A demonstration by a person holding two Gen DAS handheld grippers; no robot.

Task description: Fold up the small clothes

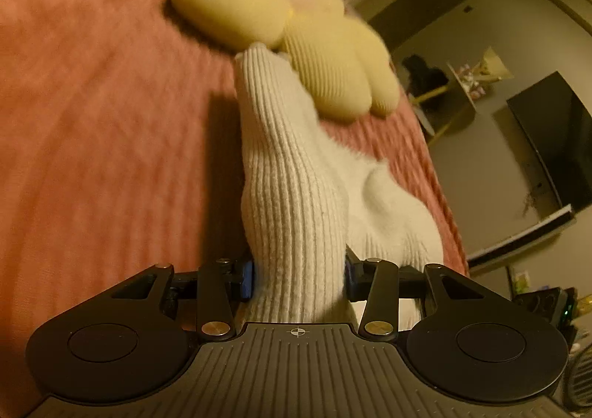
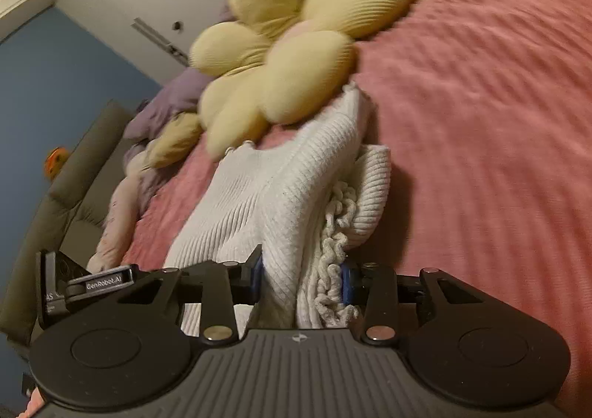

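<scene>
A white ribbed knit garment (image 1: pixel 296 173) lies on the pink bedspread (image 1: pixel 92 121) and runs from the yellow flower cushion (image 1: pixel 236 7) back into my left gripper (image 1: pixel 299 279). Its blue pads press on a bunched ribbed fold from both sides. In the right wrist view the same white knit garment (image 2: pixel 292 173) is gathered in thick folds with a frilly edge. My right gripper (image 2: pixel 301 279) is shut on those folds, the cloth filling the gap between its pads. The part of the garment under both grippers is hidden.
The flower cushion (image 2: pixel 296 59) sits just beyond the garment on the bedspread (image 2: pixel 481 103). Purple and pale bedding (image 2: pixel 170 103) is piled at the far side. A dark screen (image 1: pixel 555 136) and a small shelf (image 1: pixel 458 92) stand past the bed's right edge.
</scene>
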